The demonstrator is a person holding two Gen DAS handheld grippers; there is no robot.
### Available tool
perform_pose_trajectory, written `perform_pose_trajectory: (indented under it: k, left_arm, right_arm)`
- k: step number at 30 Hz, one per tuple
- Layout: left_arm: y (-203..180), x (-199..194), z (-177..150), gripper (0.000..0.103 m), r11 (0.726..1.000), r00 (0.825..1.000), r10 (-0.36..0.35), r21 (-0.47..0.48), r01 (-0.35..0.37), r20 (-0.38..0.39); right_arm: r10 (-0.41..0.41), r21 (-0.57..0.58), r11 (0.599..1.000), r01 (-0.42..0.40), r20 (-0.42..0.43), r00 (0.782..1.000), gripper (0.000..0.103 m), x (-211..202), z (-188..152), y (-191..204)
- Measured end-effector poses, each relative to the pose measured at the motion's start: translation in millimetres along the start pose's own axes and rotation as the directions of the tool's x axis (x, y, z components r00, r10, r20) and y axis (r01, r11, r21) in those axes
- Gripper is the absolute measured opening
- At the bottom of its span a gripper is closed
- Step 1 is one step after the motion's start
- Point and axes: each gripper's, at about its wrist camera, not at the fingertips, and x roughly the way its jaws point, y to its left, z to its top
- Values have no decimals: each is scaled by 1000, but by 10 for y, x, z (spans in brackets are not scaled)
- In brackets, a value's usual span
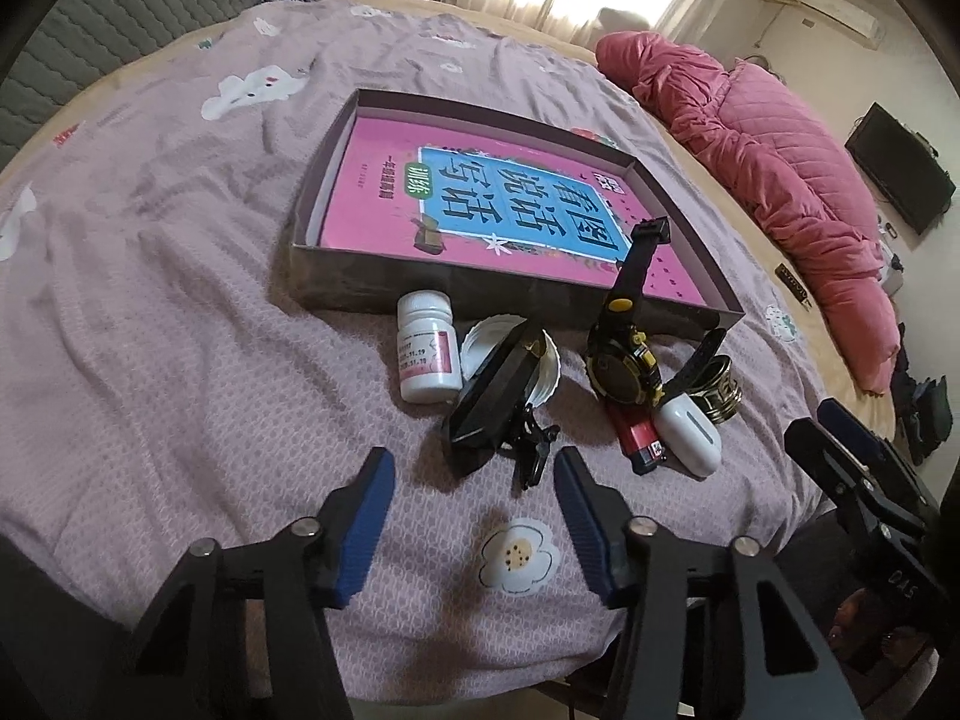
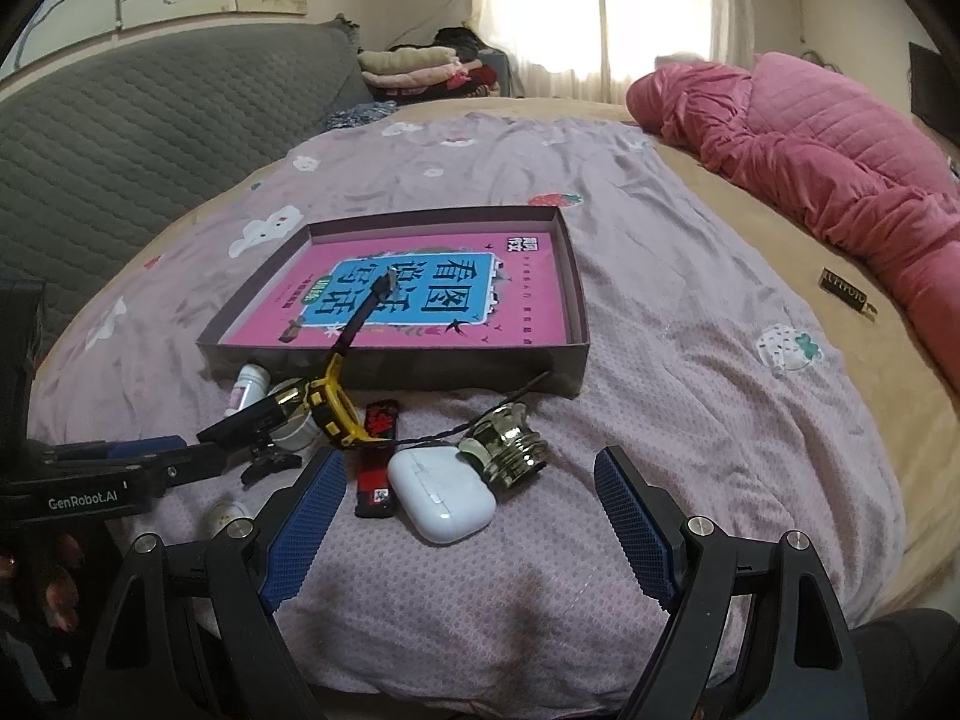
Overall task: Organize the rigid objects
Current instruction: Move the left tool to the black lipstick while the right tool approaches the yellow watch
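**Ana:** White plastic, that is what sits nearest the right tool (image 2: pixel 474 516): the earbud case (image 2: pixel 442 501) lies on the bed cover just ahead of it and a little toward its left finger, long axis slanting from near-right to far-left across the gap.

**Ben:** And the tool itself?

**Ana:** Spread wide, nothing between the blue pads. Same on the other side: the left tool (image 1: pixel 474 516) is parted and holds nothing, with the black clip light (image 1: pixel 495 405) straight ahead of it, long axis running away from the tool and up to the right.

**Ben:** So which hand is better placed for what?

**Ana:** I'd judge the right for the case, the red lighter (image 2: pixel 376 468) touching its left side and the gold cap (image 2: pixel 510 447) just beyond it (those three are packed tight, so a clean grip on one may nudge the others). The left is nearer the pill bottle (image 1: pixel 425 354) and the yellow watch (image 1: pixel 624 360), whose strap leans up over the box wall.

**Ben:** Destination?

**Ana:** The shallow box (image 2: pixel 396 369), right behind the whole cluster, pink book (image 2: pixel 414 300) lying flat in it. Everything loose is outside it, against or near the front wall, so each carry is short and forward.
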Motion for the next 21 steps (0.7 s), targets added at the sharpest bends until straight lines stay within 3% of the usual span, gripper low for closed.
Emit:
perform_pose_trajectory:
  k: [12,21]
  left_arm:
    - [79,174,139,33,995,994,-102,-23,101,-32]
    - [9,291,206,30,984,981,-180,-8,180,-69]
  right_arm:
    - [2,20,1000,-2,-37,999,85,171,17,-76]
    - [-12,61,998,16,-67,998,85,303,31,-193]
